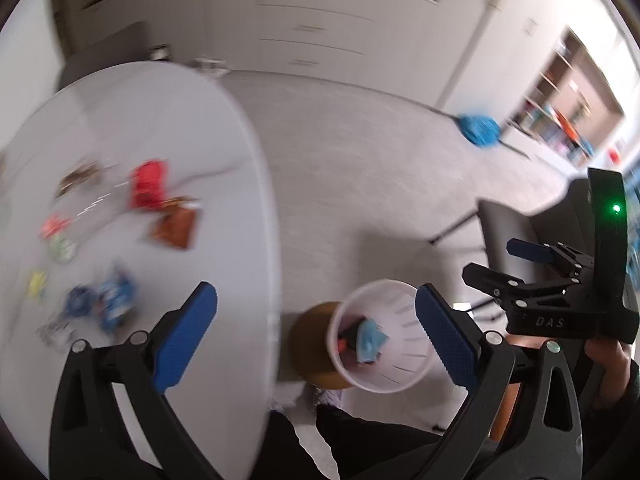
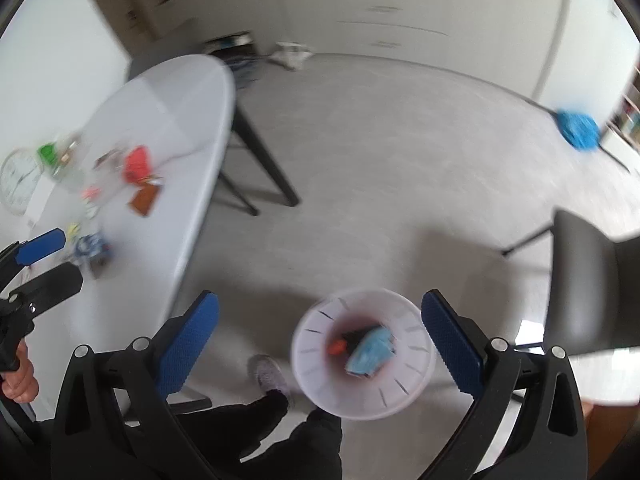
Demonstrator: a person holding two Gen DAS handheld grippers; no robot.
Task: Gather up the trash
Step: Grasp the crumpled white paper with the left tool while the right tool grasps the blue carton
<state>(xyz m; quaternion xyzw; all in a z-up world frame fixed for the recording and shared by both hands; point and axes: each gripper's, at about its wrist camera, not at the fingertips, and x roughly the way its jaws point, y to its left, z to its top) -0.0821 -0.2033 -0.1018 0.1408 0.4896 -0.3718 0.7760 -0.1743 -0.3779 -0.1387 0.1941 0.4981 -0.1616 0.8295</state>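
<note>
A white slotted bin (image 1: pixel 396 368) (image 2: pixel 404 392) stands on the floor by the table and holds a light blue wrapper (image 1: pixel 370 340) (image 2: pixel 370 350) and an orange scrap. My left gripper (image 1: pixel 316 336) is open and empty, between table edge and bin. My right gripper (image 2: pixel 320 344) hangs open and empty above the bin; it also shows as the right gripper (image 1: pixel 504 264) in the left wrist view. On the white table (image 1: pixel 160 112) (image 2: pixel 188 92) lie a red wrapper (image 1: pixel 148 184) (image 2: pixel 136 164), a brown wrapper (image 1: pixel 176 230) (image 2: pixel 144 200) and blue wrappers (image 1: pixel 114 300) (image 2: pixel 92 246).
A dark chair (image 2: pixel 588 280) stands right of the bin. A blue mop head (image 1: pixel 478 128) (image 2: pixel 578 128) lies on the carpet farther off. A wall clock face (image 2: pixel 18 182) and a green item (image 2: pixel 48 152) rest on the table's left. The person's legs and a shoe (image 2: pixel 268 376) are below.
</note>
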